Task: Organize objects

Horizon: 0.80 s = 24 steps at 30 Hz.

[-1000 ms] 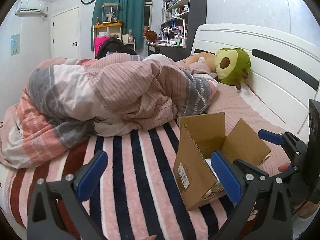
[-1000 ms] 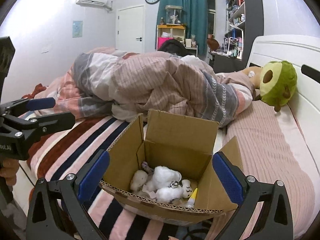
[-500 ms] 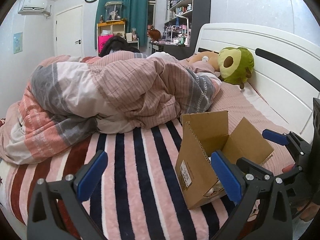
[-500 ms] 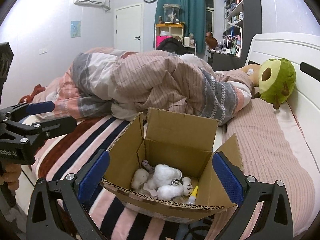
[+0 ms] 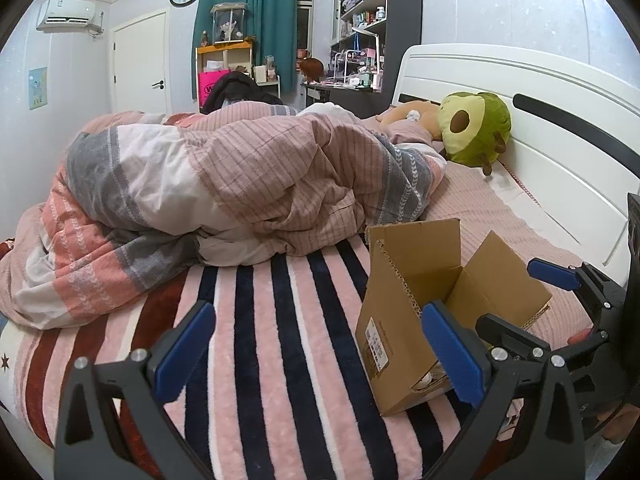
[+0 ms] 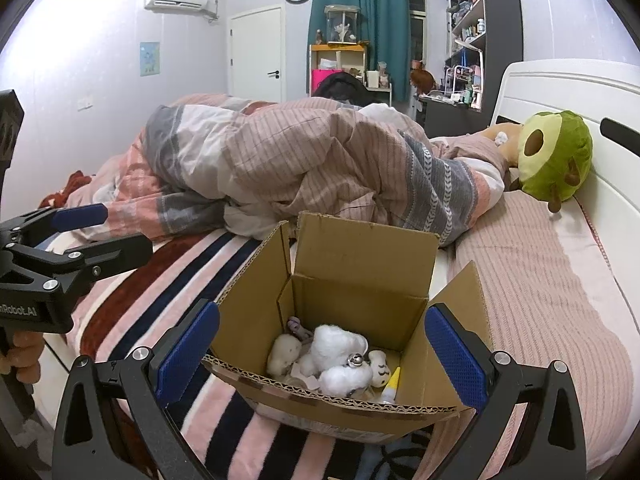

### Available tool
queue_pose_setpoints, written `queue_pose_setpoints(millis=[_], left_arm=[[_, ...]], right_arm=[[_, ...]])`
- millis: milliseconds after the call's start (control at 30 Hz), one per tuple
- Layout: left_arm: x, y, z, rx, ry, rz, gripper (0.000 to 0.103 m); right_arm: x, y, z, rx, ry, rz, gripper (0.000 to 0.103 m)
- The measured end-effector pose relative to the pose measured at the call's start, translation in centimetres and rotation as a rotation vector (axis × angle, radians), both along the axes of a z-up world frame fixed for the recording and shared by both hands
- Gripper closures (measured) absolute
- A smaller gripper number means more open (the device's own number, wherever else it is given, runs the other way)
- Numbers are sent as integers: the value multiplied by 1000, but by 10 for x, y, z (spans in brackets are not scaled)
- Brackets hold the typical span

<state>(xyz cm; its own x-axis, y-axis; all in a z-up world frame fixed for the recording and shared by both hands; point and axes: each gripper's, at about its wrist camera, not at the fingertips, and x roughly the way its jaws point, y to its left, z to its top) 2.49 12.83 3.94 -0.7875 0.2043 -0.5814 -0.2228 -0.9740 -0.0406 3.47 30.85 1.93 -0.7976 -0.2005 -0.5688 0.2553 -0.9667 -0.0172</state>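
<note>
An open cardboard box (image 6: 360, 272) stands on the striped blanket, also in the left wrist view (image 5: 404, 312). Inside lie small white plush toys (image 6: 336, 356) and a little yellow-tipped tube (image 6: 392, 380). My right gripper (image 6: 320, 356) is open and empty, its jaws wide on either side of the box's near rim. My left gripper (image 5: 316, 356) is open and empty over the blanket, left of the box; it also shows in the right wrist view (image 6: 80, 232). The right gripper shows in the left wrist view (image 5: 520, 308).
A rumpled striped duvet (image 5: 224, 184) lies across the bed behind the box. A green avocado plush (image 5: 474, 128) rests against the white headboard (image 5: 560, 128). The striped blanket (image 5: 280, 340) covers the near bed. Shelves and a desk stand beyond.
Both grippers have drawn back and risen a little, so the box sits slightly farther away. The jaws stay open and the box has not moved.
</note>
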Motion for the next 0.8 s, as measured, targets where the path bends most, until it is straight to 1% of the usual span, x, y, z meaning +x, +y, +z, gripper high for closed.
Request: queue_pose_setpoints(millis=[800], left_arm=[[0,-2,1,0,-5,3,1]], right_arm=[[5,-7,0,-5,-7,-6,0]])
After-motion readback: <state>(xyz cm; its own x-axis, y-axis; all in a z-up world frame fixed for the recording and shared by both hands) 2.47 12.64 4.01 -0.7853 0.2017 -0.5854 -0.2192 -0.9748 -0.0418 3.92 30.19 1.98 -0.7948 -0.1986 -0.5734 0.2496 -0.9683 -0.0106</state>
